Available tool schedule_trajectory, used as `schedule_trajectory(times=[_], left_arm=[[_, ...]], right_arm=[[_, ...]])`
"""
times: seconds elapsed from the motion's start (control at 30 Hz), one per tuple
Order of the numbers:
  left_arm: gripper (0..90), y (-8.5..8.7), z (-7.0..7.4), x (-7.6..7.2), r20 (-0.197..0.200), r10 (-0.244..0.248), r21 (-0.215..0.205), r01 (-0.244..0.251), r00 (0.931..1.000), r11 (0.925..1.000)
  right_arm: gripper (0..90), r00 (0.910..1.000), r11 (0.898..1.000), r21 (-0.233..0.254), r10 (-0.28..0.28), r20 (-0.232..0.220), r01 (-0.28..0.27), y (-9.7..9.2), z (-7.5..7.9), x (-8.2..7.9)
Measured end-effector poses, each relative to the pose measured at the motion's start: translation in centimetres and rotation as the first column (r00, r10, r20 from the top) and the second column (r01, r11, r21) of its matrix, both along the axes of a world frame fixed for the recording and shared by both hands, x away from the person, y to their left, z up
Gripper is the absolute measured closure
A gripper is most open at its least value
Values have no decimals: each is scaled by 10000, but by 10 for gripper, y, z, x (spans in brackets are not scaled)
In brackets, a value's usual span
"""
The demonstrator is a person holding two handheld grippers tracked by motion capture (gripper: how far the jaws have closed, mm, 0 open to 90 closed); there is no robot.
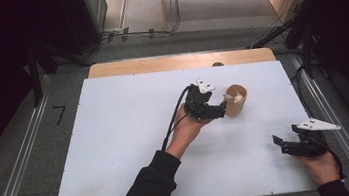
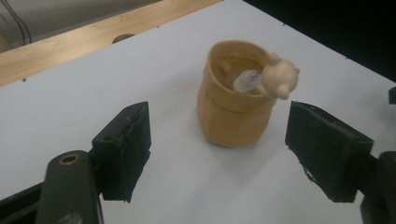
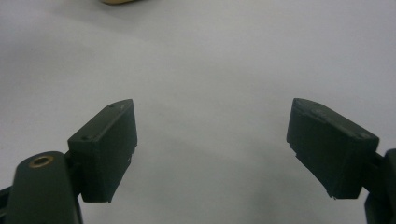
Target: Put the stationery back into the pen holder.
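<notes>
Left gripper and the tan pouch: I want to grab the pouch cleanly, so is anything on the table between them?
Nothing visible. The left gripper stands open just short of the tan pouch, with bare white table between. The small bear-headed piece sits on the pouch's rim, not in the path.

White table top [image 1: 118,150], bare wooden strip [image 1: 158,63] along its far edge, what look like cables [image 1: 144,32] on the floor beyond it
</notes>
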State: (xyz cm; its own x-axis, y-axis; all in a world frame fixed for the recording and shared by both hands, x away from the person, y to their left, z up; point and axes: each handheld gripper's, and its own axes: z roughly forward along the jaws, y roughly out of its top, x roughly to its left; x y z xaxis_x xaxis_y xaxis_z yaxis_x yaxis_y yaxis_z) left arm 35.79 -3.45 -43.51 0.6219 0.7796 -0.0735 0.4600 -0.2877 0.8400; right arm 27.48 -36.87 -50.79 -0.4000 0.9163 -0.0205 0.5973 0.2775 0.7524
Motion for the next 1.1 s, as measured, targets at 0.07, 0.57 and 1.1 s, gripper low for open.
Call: schedule_trajectory(times=[0.07,0.57,1.1], left_arm=[[221,5,-2,0,-99,154,-18,-154,9998,9999],[160,30,-10,-6,-362,911,-6,-912,9952,9958],[157,63,-23,-22,-707,1618,-167,-1633,9843,9864]], right_arm=[[149,10000,10000,17,-11,-8,11,0,0,0],[149,10000,10000,8,-40,-28,40,0,0,0],[149,10000,10000,29,-61,48,61,0,0,-1]])
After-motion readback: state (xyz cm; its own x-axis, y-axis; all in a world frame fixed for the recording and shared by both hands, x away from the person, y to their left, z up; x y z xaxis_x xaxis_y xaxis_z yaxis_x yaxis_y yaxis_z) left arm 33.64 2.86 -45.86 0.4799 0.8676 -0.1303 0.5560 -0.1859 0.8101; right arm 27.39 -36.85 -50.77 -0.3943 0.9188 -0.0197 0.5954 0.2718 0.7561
